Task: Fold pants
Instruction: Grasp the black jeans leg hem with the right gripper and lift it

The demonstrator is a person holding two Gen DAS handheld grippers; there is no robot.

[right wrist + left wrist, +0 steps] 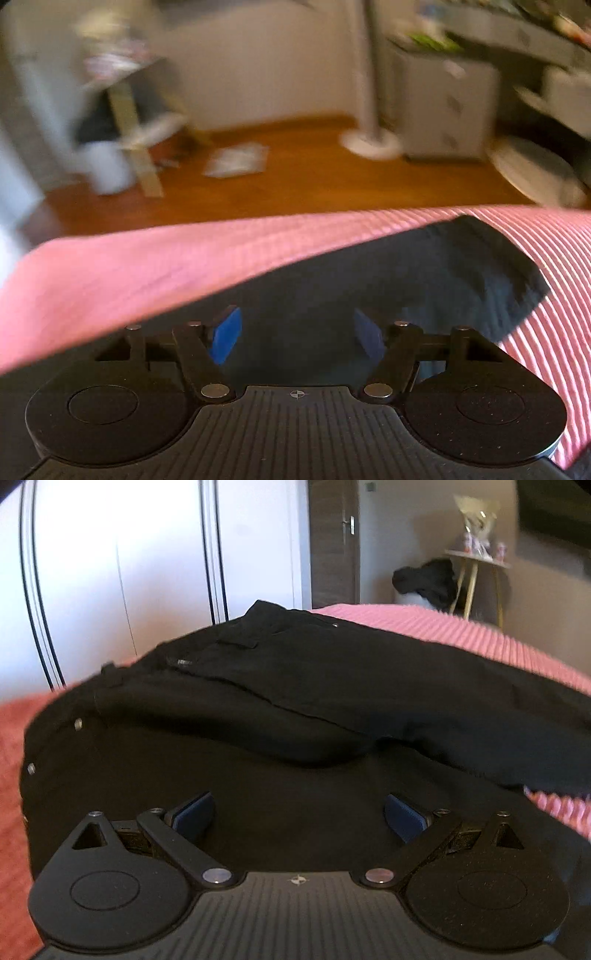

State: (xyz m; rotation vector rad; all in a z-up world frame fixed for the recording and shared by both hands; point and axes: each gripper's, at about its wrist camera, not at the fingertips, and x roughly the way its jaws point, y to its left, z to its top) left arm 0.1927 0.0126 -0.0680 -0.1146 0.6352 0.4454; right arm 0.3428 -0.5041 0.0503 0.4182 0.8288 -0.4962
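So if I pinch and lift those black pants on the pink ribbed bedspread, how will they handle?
Probably floppy: the black cotton-like pants already drape in soft folds. Likely to sag from a single pinch point. The pink ribbed bedspread looks textured, so dragging may bunch them rather than slide.

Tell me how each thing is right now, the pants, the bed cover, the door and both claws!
Black pants: lying on the bed, partly folded, one layer over another.
Pink cover: spread flat under the pants.
Door: shut, as far as I can tell.
Left claw: open over the pants, gripping nothing.
Right claw: open over a pant leg end, pads not pressing it.
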